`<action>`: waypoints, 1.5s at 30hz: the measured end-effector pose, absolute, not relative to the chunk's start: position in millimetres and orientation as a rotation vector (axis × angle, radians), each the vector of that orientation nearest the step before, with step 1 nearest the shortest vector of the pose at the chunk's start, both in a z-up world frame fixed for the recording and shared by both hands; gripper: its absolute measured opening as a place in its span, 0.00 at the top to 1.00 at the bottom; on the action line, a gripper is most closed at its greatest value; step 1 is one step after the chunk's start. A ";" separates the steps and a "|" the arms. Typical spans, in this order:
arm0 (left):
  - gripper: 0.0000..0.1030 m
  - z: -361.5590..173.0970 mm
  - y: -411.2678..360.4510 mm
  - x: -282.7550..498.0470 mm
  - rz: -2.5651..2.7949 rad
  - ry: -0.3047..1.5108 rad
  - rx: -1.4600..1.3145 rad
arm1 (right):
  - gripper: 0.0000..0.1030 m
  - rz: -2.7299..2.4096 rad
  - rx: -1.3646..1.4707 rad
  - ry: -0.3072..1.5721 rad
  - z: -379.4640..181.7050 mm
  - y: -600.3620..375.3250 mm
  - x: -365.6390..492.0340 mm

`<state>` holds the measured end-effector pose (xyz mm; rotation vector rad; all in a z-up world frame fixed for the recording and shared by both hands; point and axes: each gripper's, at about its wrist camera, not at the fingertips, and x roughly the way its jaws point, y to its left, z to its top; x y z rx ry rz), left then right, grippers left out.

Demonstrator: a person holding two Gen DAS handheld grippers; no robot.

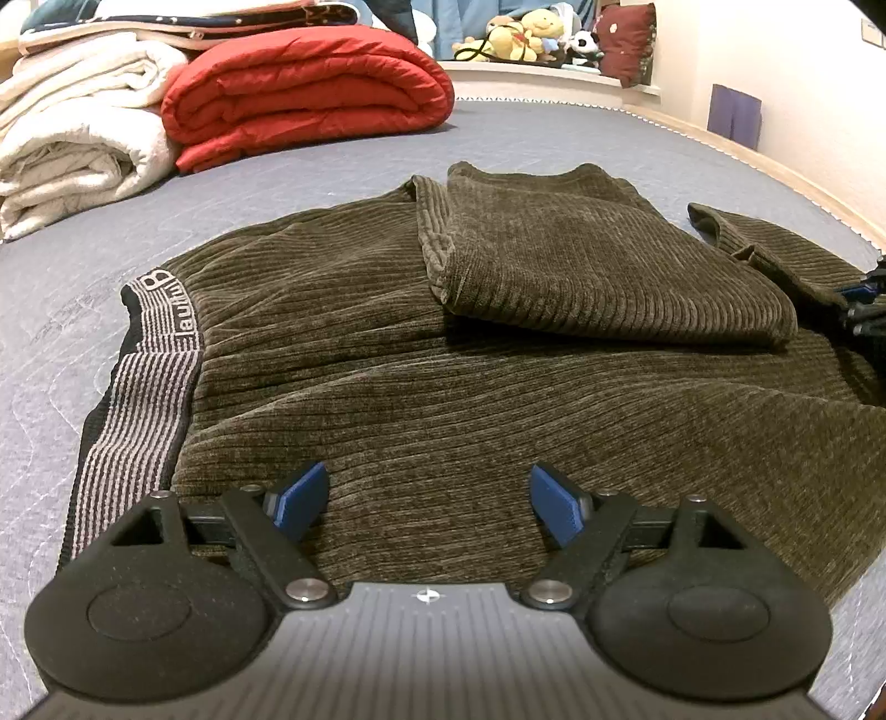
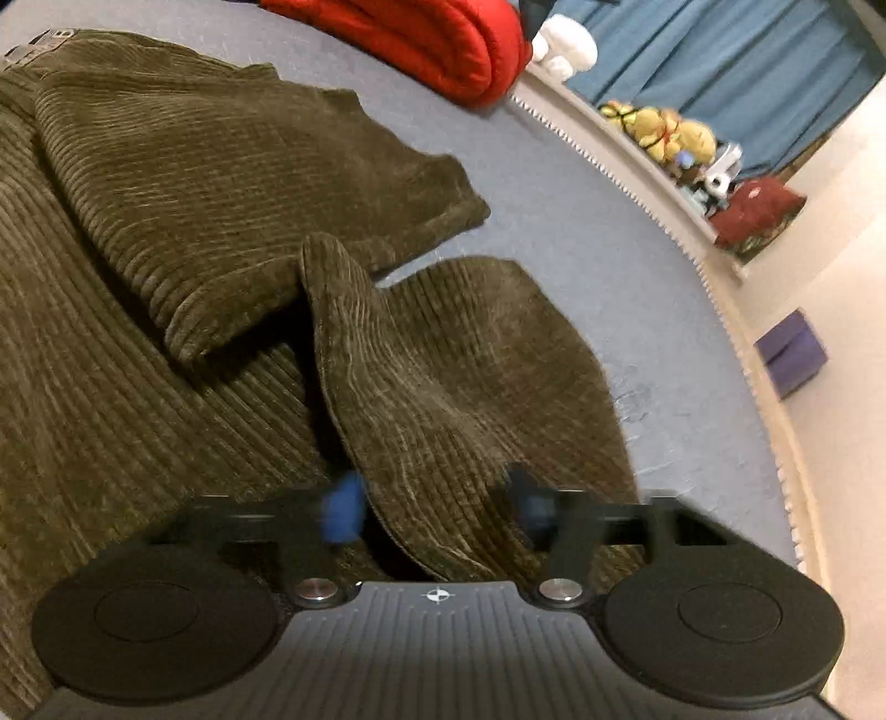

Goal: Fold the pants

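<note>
Grey-blue quilted bed [image 1: 343, 160] underneath everything, with bare mattress showing at far left and beyond the cloth toward the trimmed far edge. At far left, stacked cream blankets [image 1: 72, 138]; just right of them, touching, a rolled red quilt [image 1: 310, 94]. Behind, on a ledge, plush toys [image 1: 526, 39] and blue curtains [image 2: 720, 61].

Spread across the middle of the bed, brown corduroy pants [image 1: 443, 387], striped waistband [image 1: 144, 387] at the left, one leg doubled back on top toward the right.

Left gripper [image 1: 429, 501] held low over the pants near the waistband, blue fingers [image 1: 302, 498] spread wide apart, nothing between them; could not tell whether touching the cloth.

Farther right, right gripper [image 2: 437, 507], blurred, jaws partly apart with a raised ridge of the pants' second leg between them; whether actually pinched, could not tell. Seen from the left wrist only as a dark shape at the right rim beside that leg.

Shown by the right wrist alone: bare bed to the right of the lifted leg, the bed's ribbed edge, pale floor beyond, and a purple box [image 2: 789, 351] standing there. Shown by the left wrist alone: waistband lettering and the cream blankets.
</note>
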<state>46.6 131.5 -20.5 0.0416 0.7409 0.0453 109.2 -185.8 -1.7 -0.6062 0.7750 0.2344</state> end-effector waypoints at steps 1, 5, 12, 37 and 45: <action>0.17 -20.5 131.6 46.8 0.045 0.741 0.042 | 0.87 0.242 -0.594 0.769 1.6 -186.5 109.1; 0.17 -20.6 130.6 46.5 0.051 0.741 0.046 | 0.92 0.266 -0.499 0.739 19.1 -197.1 105.7; 0.17 -19.7 131.0 47.6 0.053 0.744 0.043 | 0.93 0.027 -0.010 0.596 72.6 -307.2 97.3; 0.15 -20.6 129.0 52.7 0.067 0.757 0.046 | 0.94 -0.714 0.838 0.650 -4.9 -568.0 -4.7; 0.13 -19.6 128.6 54.2 0.063 0.763 0.044 | 0.85 -0.908 0.852 0.712 -4.6 -576.2 -25.2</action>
